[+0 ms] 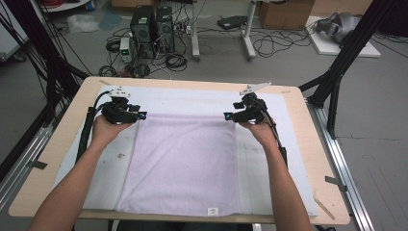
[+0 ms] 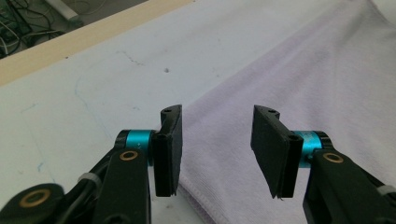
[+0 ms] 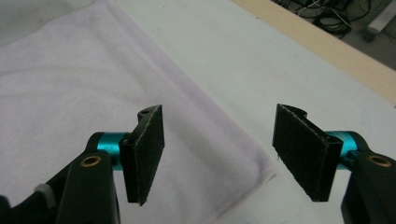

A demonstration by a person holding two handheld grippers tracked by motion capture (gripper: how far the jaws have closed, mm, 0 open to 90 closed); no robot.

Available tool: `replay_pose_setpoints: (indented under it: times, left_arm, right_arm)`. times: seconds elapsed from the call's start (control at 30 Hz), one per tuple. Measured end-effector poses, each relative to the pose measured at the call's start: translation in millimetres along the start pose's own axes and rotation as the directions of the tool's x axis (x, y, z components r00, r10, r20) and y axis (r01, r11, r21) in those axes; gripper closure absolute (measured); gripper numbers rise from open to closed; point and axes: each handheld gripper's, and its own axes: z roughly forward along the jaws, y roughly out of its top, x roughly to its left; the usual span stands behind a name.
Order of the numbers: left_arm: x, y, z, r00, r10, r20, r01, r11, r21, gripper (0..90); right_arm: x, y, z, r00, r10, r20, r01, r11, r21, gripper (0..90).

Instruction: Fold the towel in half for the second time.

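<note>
The person's forearms and the counter's (image 1: 62, 144) near edge are cut off at the bottom of the high view, the towel's (image 1: 183, 163) small label (image 1: 212, 211) is too tiny to read, and both gripper views crop the towel.

Rig looks pretty DIY tbh. Each hand carries a black two-jaw tool: the left gripper (image 1: 141, 115) and the right gripper (image 1: 227, 116) both have a pale grey three-cornered plate bolted on top. Up close the jaws are flat black rectangular pads with a slightly rough face, each mounted on a shiny teal metal collar. The black arms behind them have brass-coloured round bushings at the pivots, plus a small screw hole near each pad's tip. A thick black corrugated cable runs back along the left forearm, a thinner black one along the right. Forearms are bare, no sleeves or gloves.
</note>
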Motion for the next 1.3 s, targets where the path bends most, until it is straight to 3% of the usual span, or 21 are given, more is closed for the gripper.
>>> replay_pose_setpoints:
  times: [0.1,0.23,0.43,0.8,0.9,1.1,1.3]
  left_arm:
    - [6.2,-0.2,2.9,0.9999,-0.011,-0.007,0.011,0.9999,-0.008,54.2]
    - [21.8,-8.7,10.8,0.9980,-0.061,-0.018,0.061,0.9981,0.009,54.8]
    - [34.1,-17.8,22.4,0.9928,-0.112,-0.042,0.113,0.9933,0.024,55.8]
    - [35.5,-27.1,43.6,0.9925,-0.099,-0.071,0.106,0.9903,0.091,58.1]
    - [35.2,-27.1,45.7,0.9904,-0.098,-0.097,0.107,0.9904,0.088,56.0]
    - [35.0,-28.8,52.4,0.9872,-0.109,-0.116,0.119,0.9893,0.084,55.5]
    - [33.9,-30.7,59.3,0.9834,-0.127,-0.130,0.139,0.9859,0.092,55.0]
  right_arm:
    - [-5.2,7.9,-0.5,0.9999,0.008,0.008,-0.008,1.000,-0.010,33.4]
    - [-13.7,6.9,9.7,0.9993,0.010,0.035,-0.010,1.000,-0.010,33.9]
    - [-26.4,-7.1,35.4,0.9980,0.054,0.033,-0.056,0.997,0.054,34.2]
    - [-31.5,-22.0,59.3,0.9956,0.085,0.040,-0.089,0.991,0.104,36.2]
    - [-33.2,-26.4,60.9,0.9956,0.076,0.054,-0.082,0.990,0.114,37.0]
    - [-38.8,-37.9,59.4,0.9913,0.110,0.072,-0.119,0.985,0.127,38.3]
    - [-40.1,-44.7,60.1,0.9907,0.113,0.076,-0.122,0.985,0.126,42.9]
